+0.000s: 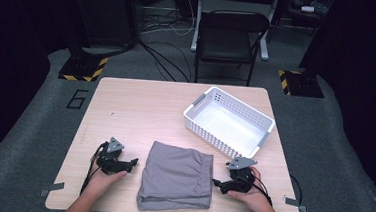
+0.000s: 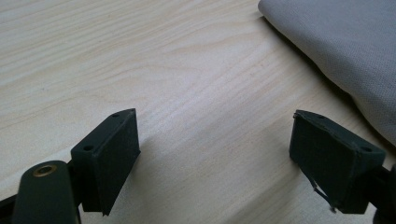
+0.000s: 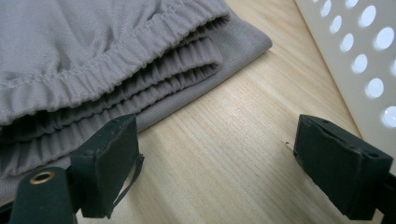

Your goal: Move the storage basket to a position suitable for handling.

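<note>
Not yet begun: folded grey shorts [image 1: 176,176] untouched between gaping, empty left gripper [image 1: 133,161] and right gripper [image 1: 215,182], white basket [image 1: 196,102] awaiting.

High view looks down on the table [image 1: 126,106]; both gripper views skim its wood closely.

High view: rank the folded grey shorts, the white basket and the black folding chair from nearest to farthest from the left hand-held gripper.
Measured from the left hand-held gripper, whose jaws stand open:
1. Folded grey shorts, right beside it, toward the table's middle at the near edge.
2. White basket, farther across on the table's right half.
3. Black folding chair, on the floor beyond the table's far edge.
</note>
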A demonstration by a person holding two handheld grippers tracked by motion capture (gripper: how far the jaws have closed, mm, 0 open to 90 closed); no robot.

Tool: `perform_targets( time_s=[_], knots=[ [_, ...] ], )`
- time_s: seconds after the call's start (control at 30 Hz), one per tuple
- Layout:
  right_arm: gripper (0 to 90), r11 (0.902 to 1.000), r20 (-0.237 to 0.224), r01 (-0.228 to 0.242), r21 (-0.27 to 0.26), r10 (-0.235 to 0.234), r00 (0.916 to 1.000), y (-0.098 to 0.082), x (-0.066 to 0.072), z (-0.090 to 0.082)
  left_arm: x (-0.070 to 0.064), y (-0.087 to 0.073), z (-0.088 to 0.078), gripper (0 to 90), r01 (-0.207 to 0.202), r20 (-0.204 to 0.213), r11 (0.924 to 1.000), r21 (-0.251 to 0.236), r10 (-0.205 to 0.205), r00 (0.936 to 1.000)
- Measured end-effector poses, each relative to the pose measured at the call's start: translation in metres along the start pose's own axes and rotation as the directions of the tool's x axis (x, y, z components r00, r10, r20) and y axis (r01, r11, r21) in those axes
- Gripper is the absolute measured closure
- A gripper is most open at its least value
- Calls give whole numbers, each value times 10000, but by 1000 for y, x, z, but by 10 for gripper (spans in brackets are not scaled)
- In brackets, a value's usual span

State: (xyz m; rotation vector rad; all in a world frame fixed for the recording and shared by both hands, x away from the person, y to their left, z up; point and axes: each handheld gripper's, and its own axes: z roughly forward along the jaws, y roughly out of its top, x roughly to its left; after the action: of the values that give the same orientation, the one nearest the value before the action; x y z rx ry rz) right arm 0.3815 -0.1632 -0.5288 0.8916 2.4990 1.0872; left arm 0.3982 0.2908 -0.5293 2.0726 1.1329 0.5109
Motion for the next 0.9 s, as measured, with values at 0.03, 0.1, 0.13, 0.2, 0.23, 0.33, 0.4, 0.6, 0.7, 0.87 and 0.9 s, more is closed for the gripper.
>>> perform_targets(
  time_s=[0.03, 0.1, 0.13, 0.2, 0.23, 0.33, 0.4, 0.6, 0.7, 0.87, 0.9],
  knots=[
    [133, 10000, -8, -13, -14, 13, 10000, 0, 0, 0, 0, 0, 0, 158, -6, -9, 10000, 6, 6, 10000],
    [133, 10000, 12, -44, -8, 44, 10000, 0, 0, 0, 0, 0, 0, 158, 3, -13, 10000, 1, -3, 10000],
    [133, 10000, -3, -9, -5, 9, 10000, 0, 0, 0, 0, 0, 0, 158, -12, -23, 10000, 10, 12, 10000],
    [133, 10000, 23, -65, -10, 65, 10000, 0, 1, 0, 0, 0, 0, 157, 3, -5, 10000, 36, -3, 10000],
    [132, 10000, 24, -61, -13, 61, 10000, 0, 1, 0, 0, 0, 0, 157, -8, -7, 10000, 33, 8, 10000],
    [131, 10000, 22, -69, -18, 69, 10000, 0, 1, 0, 0, 0, 0, 156, -79, 29, 10000, 59, 79, 10000],
    [128, 10000, -35, -63, 0, 63, 10000, 0, 1, 0, 0, 0, 0, 157, -73, 36, 10000, 57, 73, 10000],
    [129, 10000, 17, -70, -11, 70, 10000, 0, 1, 0, 0, 0, 0, 159, -70, 28, 10000, 63, 70, 10000],
    [133, 9999, 44, -101, -14, 101, 9999, 0, 1, 0, 0, 0, 0, 160, -85, 27, 10000, 52, 85, 10000],
    [241, 9989, 256, -366, 310, 358, 9990, 5, 1, -3, -1, 0, 0, 159, 124, -54, 9999, -20, -124, 9999],
    [241, 9989, 256, -366, 310, 358, 9990, 5, 1, -3, -1, 0, 0, 159, 124, -54, 9999, -20, -124, 9999]
  ],
)
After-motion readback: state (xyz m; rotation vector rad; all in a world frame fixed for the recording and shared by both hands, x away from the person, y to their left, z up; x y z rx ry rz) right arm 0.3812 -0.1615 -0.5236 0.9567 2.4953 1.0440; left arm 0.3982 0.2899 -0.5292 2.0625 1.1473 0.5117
